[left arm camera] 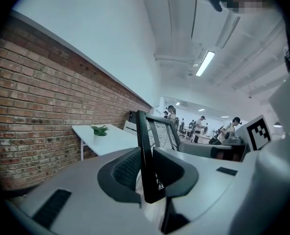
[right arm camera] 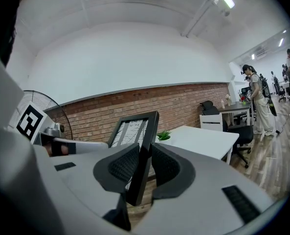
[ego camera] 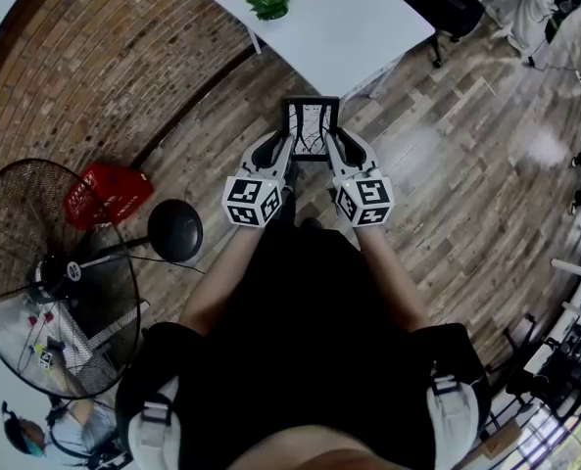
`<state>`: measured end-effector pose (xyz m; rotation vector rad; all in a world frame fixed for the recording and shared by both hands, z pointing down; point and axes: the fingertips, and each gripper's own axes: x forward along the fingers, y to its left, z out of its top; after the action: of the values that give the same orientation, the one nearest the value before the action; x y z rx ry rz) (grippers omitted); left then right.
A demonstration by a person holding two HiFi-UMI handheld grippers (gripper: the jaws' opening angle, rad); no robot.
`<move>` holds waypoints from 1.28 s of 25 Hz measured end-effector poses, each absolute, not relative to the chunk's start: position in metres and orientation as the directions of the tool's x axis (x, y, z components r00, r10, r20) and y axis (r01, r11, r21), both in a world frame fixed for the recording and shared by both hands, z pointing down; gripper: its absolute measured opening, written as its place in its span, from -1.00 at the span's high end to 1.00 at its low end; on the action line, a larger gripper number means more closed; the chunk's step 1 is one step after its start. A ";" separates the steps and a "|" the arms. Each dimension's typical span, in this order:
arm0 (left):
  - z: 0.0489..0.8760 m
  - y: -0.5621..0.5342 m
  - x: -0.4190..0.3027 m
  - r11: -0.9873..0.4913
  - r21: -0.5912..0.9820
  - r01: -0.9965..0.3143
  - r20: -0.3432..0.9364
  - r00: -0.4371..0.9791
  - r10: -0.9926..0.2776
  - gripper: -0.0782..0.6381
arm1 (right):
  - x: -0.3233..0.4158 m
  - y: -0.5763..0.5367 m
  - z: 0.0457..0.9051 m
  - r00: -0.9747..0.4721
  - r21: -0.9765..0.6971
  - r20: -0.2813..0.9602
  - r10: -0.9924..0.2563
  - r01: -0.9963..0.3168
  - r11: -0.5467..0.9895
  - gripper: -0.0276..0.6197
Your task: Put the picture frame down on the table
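No legible text, print in picture frame (ego camera: 311,128) too small

Head view: left gripper (ego camera: 286,145) and right gripper (ego camera: 331,143) are covering the lower side edges of the picture frame (ego camera: 310,120), and its drawing is showing only as thin lines, too small to tell. Fan (ego camera: 35,262) is getting clipped by the left edge, table (ego camera: 359,27) by the top edge. Left gripper view: people (left arm camera: 199,124) at the far end are showing too small to make out.
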<state>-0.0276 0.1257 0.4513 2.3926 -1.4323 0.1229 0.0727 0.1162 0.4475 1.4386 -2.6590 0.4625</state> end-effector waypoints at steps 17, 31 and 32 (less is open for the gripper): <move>0.465 0.062 -0.036 -0.453 0.270 -0.849 0.264 0.518 -0.813 0.54 | 0.065 0.056 0.462 -0.523 -0.230 0.237 -0.819 -0.849 0.476 0.67; 0.474 -0.049 -0.053 -0.515 0.312 -0.798 0.277 0.595 -0.754 0.54 | 0.048 -0.047 0.468 -0.443 -0.224 0.276 -0.853 -0.893 0.391 0.67; 0.475 -0.057 -0.054 -0.522 0.316 -0.793 0.278 0.603 -0.748 0.54 | 0.047 -0.055 0.469 -0.435 -0.224 0.279 -0.856 -0.896 0.382 0.68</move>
<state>-0.0542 -0.0574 0.4748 2.4225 -1.2311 0.1490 0.0467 -0.0547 0.4690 1.6006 -2.5125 0.5225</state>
